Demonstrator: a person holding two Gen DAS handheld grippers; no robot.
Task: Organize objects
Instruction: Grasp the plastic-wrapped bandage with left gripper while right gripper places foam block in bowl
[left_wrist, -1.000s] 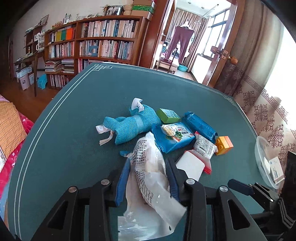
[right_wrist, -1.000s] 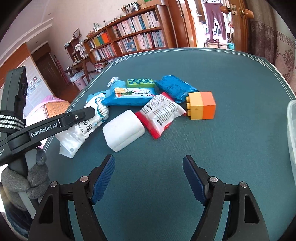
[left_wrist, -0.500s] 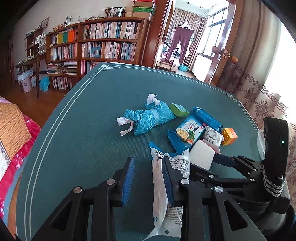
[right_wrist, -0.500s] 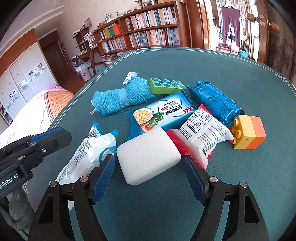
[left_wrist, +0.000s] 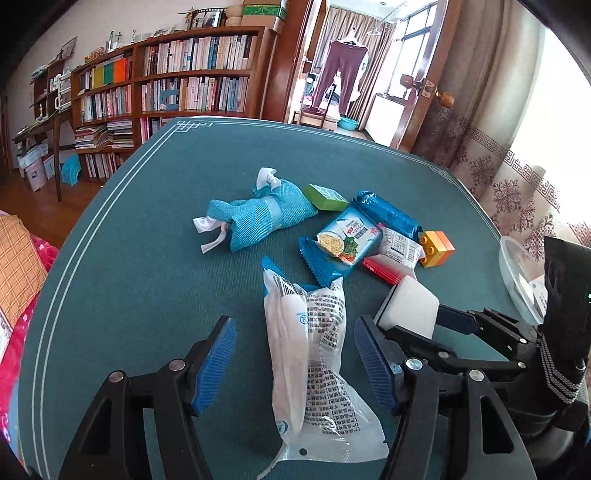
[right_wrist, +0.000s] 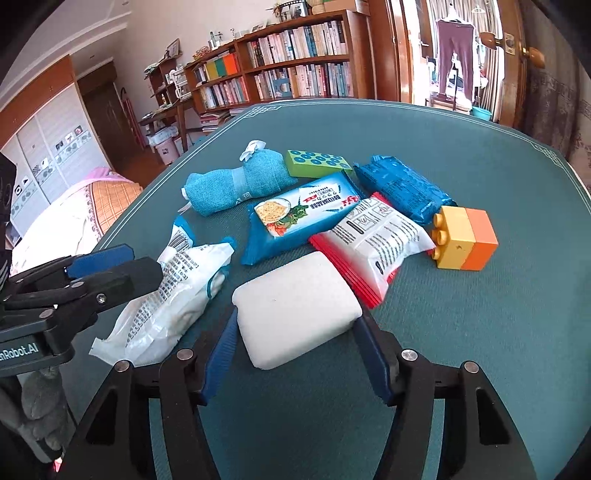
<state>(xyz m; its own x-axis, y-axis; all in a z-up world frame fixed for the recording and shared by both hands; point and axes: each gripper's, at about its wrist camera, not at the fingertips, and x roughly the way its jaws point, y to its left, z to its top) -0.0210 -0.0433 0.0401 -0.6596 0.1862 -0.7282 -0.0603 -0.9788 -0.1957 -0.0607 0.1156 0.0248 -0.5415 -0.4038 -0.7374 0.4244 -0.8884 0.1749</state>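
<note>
A pile of objects lies on the green table (left_wrist: 155, 258). My left gripper (left_wrist: 295, 354) is open, its jaws either side of a white printed plastic packet (left_wrist: 314, 354) that lies flat on the table; the packet also shows in the right wrist view (right_wrist: 177, 291). My right gripper (right_wrist: 295, 354) is open, its jaws around a white sponge block (right_wrist: 295, 299), touching or nearly touching its sides. The block also shows in the left wrist view (left_wrist: 408, 306). Behind lie a blue cracker pack (right_wrist: 299, 214), a red-and-white packet (right_wrist: 373, 236), and a yellow-orange brick (right_wrist: 465, 238).
A rolled blue towel (left_wrist: 258, 218), a green block (left_wrist: 325, 196) and a dark blue packet (right_wrist: 402, 188) lie further back. A clear plastic bowl (left_wrist: 517, 273) stands at the table's right edge. The two grippers are close side by side.
My left gripper was shut on the white packet and has opened, leaving it on the table. My right gripper has moved forward, its jaws now around the white block.
</note>
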